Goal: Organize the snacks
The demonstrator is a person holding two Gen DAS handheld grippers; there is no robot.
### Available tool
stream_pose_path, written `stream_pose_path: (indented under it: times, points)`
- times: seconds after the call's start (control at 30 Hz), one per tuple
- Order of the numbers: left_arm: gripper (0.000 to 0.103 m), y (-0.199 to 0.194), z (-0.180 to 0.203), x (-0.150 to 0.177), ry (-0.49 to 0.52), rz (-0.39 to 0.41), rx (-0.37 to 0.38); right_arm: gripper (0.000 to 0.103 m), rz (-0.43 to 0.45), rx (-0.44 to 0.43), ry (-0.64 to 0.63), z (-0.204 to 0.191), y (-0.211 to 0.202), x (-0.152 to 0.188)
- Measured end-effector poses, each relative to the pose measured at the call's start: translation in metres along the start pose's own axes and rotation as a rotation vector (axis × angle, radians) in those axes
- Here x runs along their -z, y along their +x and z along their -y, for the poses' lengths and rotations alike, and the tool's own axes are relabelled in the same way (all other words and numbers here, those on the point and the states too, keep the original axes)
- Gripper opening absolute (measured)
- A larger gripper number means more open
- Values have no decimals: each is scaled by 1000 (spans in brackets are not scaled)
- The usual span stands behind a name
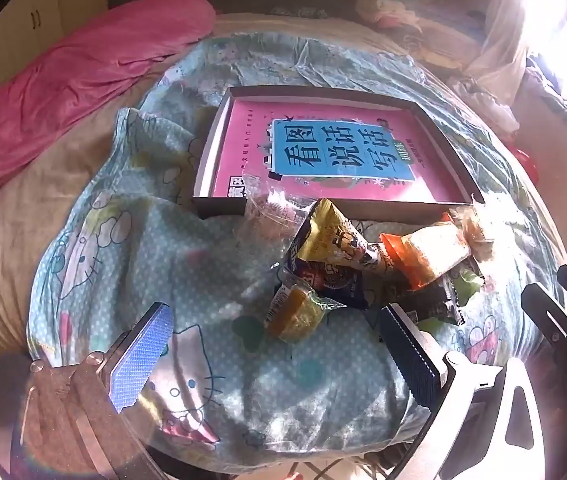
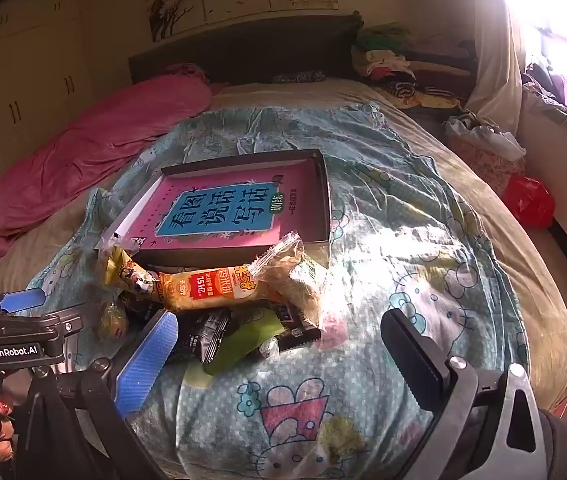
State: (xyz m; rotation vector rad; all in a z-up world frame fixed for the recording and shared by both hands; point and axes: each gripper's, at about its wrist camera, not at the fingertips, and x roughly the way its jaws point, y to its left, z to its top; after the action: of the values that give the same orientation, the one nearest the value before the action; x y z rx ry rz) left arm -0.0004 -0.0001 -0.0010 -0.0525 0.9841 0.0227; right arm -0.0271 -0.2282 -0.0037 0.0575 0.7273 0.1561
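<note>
On a cartoon-print blanket [image 2: 403, 240], wrapped snacks [image 1: 363, 264] lie heaped against the near wall of a shallow cardboard box [image 1: 219, 210], which holds only a pink book [image 1: 335, 152]. Left gripper [image 1: 279, 344] and right gripper [image 2: 279, 344] hover, jaws spread wide, holding nothing.

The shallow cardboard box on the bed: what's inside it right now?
Inside the box lies only a pink book with a blue title panel, filling most of the floor. Anything under the book is hidden. The snack packets lie outside, against its near wall.
</note>
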Motion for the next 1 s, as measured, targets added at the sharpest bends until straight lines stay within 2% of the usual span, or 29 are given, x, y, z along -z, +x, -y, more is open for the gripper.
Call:
stream_pose_path:
  times: [0.23,0.37,1.0]
  points:
    - [102,-4,6,7,13,12,18,103,2,-14,-14,-7,-1,2]
    - [102,-1,1,1,4,-8,35,103,-5,-17,-25,-7,0,2]
    - [102,-4,2,0,18,1,25,103,-17,-21,-37,-8,2,4]
